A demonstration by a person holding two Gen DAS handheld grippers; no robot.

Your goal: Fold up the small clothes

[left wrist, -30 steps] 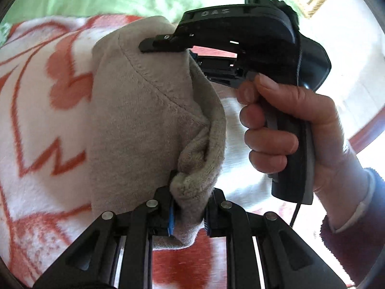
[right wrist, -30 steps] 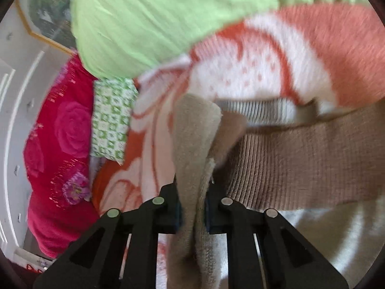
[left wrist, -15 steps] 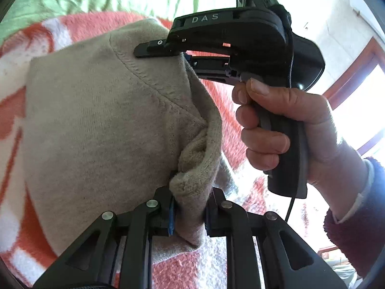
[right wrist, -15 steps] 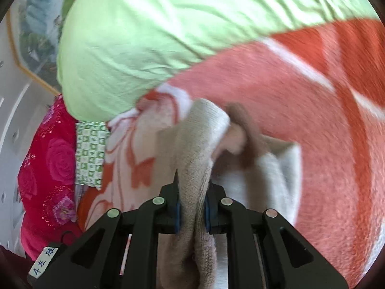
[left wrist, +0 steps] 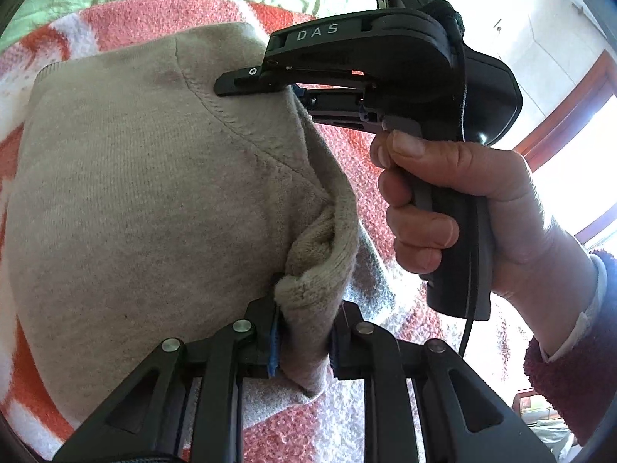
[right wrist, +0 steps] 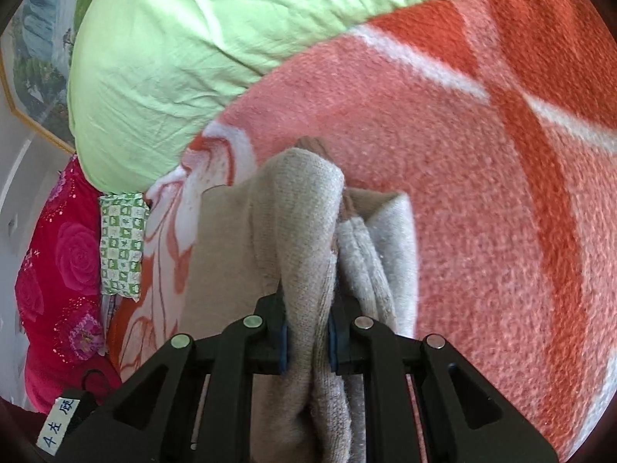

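Both wrist cams close-up, looking down along fingers; shared: beige garment [left wrist: 146, 200], orange blanket [right wrist: 462, 193].

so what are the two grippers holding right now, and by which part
Both hold the beige knit garment: left gripper on a bunched edge fold, right gripper on another bunched edge.

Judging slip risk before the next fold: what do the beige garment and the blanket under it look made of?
Beige garment: soft matte knit, probably cotton or a blend; fine ribbed texture and a stitched seam show. Orange-and-white blanket: plush fleece, likely synthetic, with fuzzy nubbly pile. Both look grippy rather than slick.
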